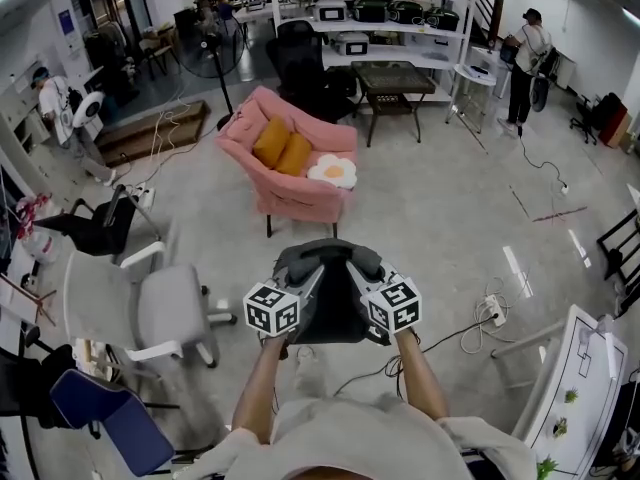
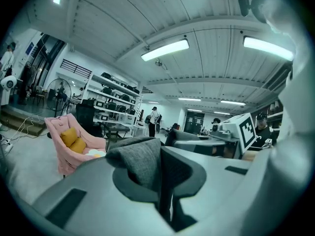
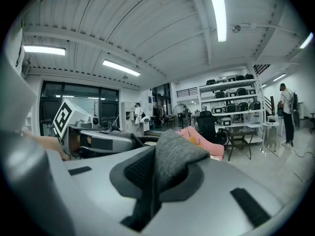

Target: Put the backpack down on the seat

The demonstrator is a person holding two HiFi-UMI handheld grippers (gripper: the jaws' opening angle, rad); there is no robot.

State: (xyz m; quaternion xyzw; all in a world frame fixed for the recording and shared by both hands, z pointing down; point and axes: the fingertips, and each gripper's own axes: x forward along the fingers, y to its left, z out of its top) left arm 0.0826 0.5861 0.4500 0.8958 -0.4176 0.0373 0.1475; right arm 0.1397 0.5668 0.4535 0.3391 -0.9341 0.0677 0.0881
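— What colour is the backpack (image 1: 330, 306)?
— Dark grey, nearly black. The seat (image 1: 296, 202) is pink, with two mustard cushions (image 1: 283, 148) and a white pillow (image 1: 333, 172) with a yellow centre.
— And the left tool (image 1: 312, 270) and right tool (image 1: 358, 270)?
— Grey, with black-and-white square markers.

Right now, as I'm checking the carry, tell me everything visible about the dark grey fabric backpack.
The dark grey woven-fabric backpack hangs in the air, its lighter grey top pinched by the left gripper and right gripper, both shut on folds of cloth. It is short of the pink armchair, not touching it.
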